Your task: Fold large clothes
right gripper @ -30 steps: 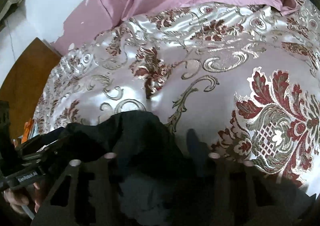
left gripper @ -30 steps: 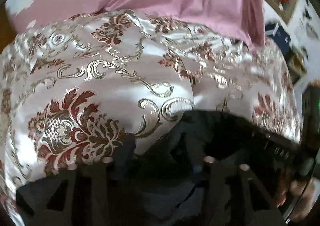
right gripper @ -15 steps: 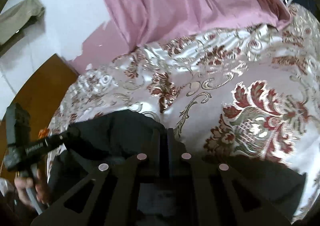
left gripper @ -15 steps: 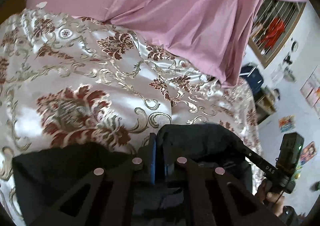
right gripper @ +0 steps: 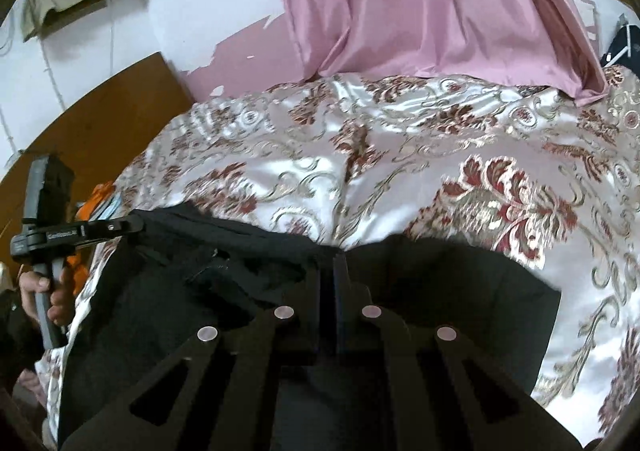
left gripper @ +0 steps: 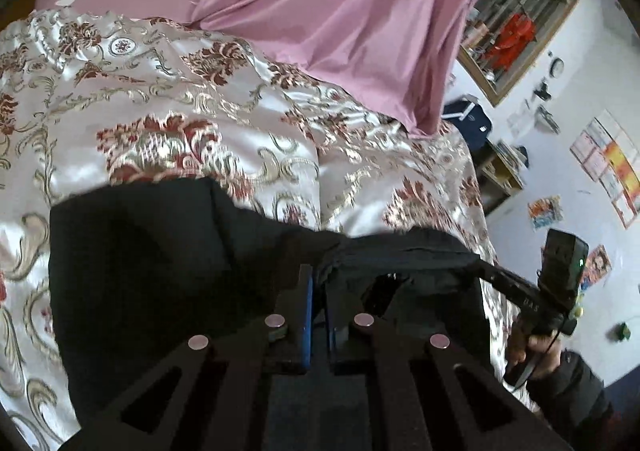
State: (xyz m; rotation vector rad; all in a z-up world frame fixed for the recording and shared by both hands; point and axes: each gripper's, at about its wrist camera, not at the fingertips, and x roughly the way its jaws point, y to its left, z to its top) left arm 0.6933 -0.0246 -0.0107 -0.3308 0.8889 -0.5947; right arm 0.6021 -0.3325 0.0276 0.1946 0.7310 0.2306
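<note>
The shiny flowered bedspread [left gripper: 168, 123] lies bare ahead of both grippers, so there is room to pass there. The pink curtain [right gripper: 432, 3] hangs down at the far side and touches the bed, blocking that way. A brown wooden headboard [right gripper: 108, 119] stands at the bed's end. The black garment [right gripper: 460, 291] covers the near part.
</note>
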